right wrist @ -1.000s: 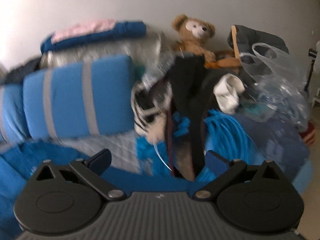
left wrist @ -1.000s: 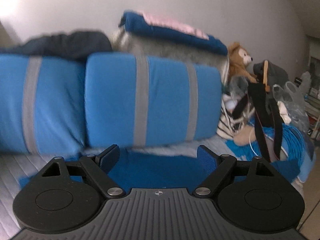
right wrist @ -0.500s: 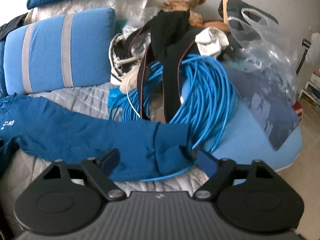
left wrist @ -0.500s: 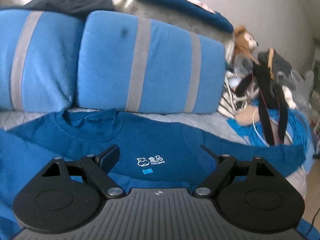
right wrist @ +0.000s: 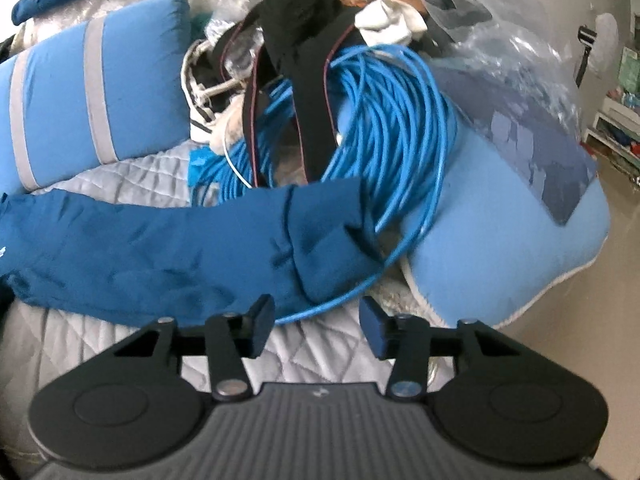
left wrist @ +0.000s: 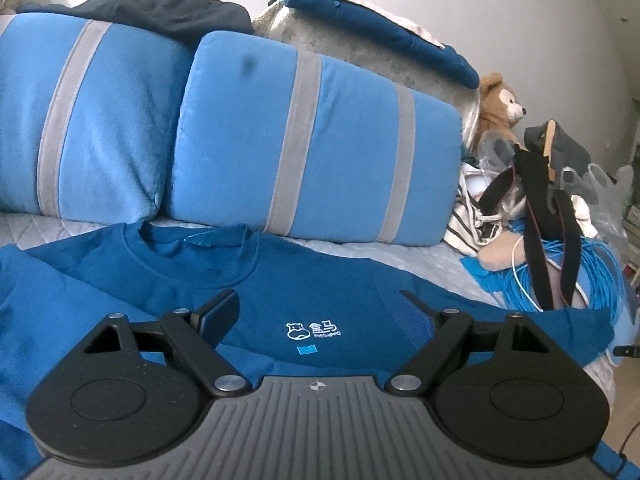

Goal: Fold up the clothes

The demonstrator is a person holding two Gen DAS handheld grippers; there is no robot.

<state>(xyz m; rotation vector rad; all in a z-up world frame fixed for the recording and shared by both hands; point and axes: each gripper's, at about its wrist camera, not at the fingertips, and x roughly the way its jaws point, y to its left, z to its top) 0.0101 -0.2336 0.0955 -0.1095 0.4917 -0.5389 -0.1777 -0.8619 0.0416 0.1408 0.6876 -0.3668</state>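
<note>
Sweatshirt: a dark blue sweatshirt [left wrist: 332, 292] lies front-up and spread on the grey quilted bed [right wrist: 132, 176], neckline toward the pillows, a small white logo [left wrist: 313, 330] on the chest.
Sleeve: one sleeve [right wrist: 168, 248] stretches across the quilt; its cuff [right wrist: 332, 240] lies on the coil of bright blue cable [right wrist: 384, 128].
Left claw: the left claw [left wrist: 320, 312] hangs low over the chest of the sweatshirt, jaws wide apart, the logo showing between them; the pads press on nothing.
Right claw: the right claw [right wrist: 318, 322] sits just short of the cuff, jaws closing; between them show only quilt and one loop of the cable, not yet gripped.
Pillows: two blue pillows with grey stripes [left wrist: 316, 140] stand against the wall behind the collar.
Clutter: a teddy bear [left wrist: 498, 104], black straps [right wrist: 308, 80] and a clear plastic bag [right wrist: 516, 52] are piled beyond the cable.
Folded pile: a folded blue garment [left wrist: 384, 36] rests above the pillows.
</note>
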